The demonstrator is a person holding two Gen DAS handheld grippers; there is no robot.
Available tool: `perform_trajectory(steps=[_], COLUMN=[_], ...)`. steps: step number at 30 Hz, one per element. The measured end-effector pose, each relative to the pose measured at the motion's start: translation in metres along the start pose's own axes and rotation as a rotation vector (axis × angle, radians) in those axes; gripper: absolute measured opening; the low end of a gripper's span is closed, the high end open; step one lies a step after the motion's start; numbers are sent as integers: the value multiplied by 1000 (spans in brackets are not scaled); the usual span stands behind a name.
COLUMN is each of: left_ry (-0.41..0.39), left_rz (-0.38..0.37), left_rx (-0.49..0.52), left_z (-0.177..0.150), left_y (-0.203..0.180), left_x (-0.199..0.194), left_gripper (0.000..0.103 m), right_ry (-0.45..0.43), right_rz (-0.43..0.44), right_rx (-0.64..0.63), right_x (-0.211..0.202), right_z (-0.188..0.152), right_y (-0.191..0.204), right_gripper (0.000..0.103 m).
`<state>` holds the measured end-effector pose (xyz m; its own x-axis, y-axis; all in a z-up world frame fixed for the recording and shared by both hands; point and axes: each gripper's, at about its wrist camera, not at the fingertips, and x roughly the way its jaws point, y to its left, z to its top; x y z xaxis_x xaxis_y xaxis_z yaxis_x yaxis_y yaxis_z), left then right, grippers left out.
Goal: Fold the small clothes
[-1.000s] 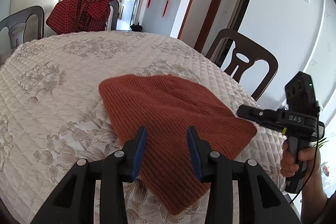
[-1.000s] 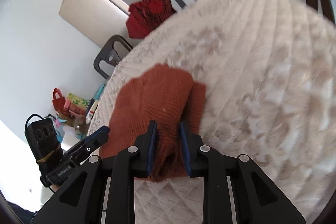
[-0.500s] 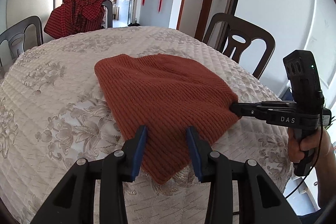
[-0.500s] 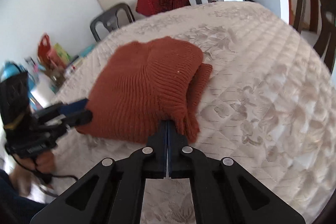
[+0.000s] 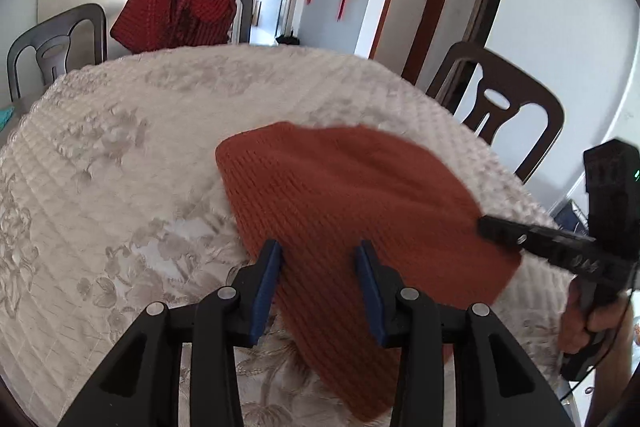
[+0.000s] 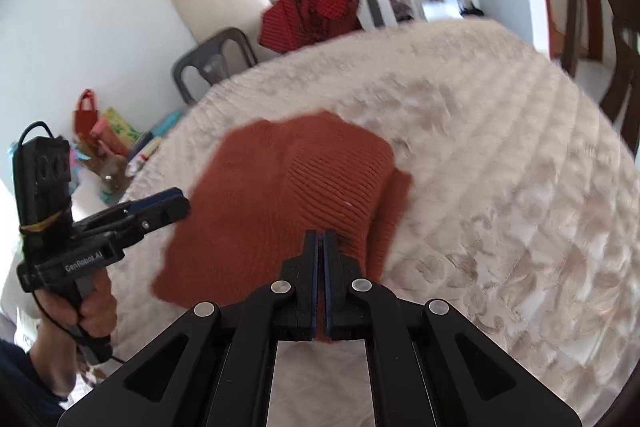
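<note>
A rust-orange knitted garment (image 5: 352, 211) lies on the quilted white tablecloth (image 5: 120, 187); in the right wrist view (image 6: 288, 195) its right part is folded over itself. My left gripper (image 5: 320, 259) is open, its blue-padded jaws hovering over the garment's near-left edge. My right gripper (image 6: 321, 239) is shut on the garment's near edge and lifts it slightly. The right gripper also shows in the left wrist view (image 5: 486, 225) at the garment's right side. The left gripper shows open in the right wrist view (image 6: 176, 201), by the garment's left edge.
A red checked cloth (image 5: 180, 13) hangs on a chair at the table's far side. A dark chair (image 5: 500, 107) stands at the far right, another (image 5: 52, 47) at the far left. Bags and clutter (image 6: 108, 143) sit on the floor beyond the table's left edge.
My right gripper closed on the garment's edge and is pulling it. My left gripper stayed open and moved in over the garment's near-left edge.
</note>
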<state>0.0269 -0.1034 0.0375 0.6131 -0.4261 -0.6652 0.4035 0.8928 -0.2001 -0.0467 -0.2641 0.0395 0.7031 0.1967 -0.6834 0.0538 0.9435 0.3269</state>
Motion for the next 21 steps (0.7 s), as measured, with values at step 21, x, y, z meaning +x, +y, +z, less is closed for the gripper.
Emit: perform_trajectory(steps=[21], left_ry=[54], left_rz=[25], left_rx=[-73], left_z=[39], left_y=[29], left_x=[48], left_gripper=[43], right_ry=[23], right_rz=[-11], right_rx=[144], right_x=[43], right_z=[42], right_y=[-37], right_gripper=[1])
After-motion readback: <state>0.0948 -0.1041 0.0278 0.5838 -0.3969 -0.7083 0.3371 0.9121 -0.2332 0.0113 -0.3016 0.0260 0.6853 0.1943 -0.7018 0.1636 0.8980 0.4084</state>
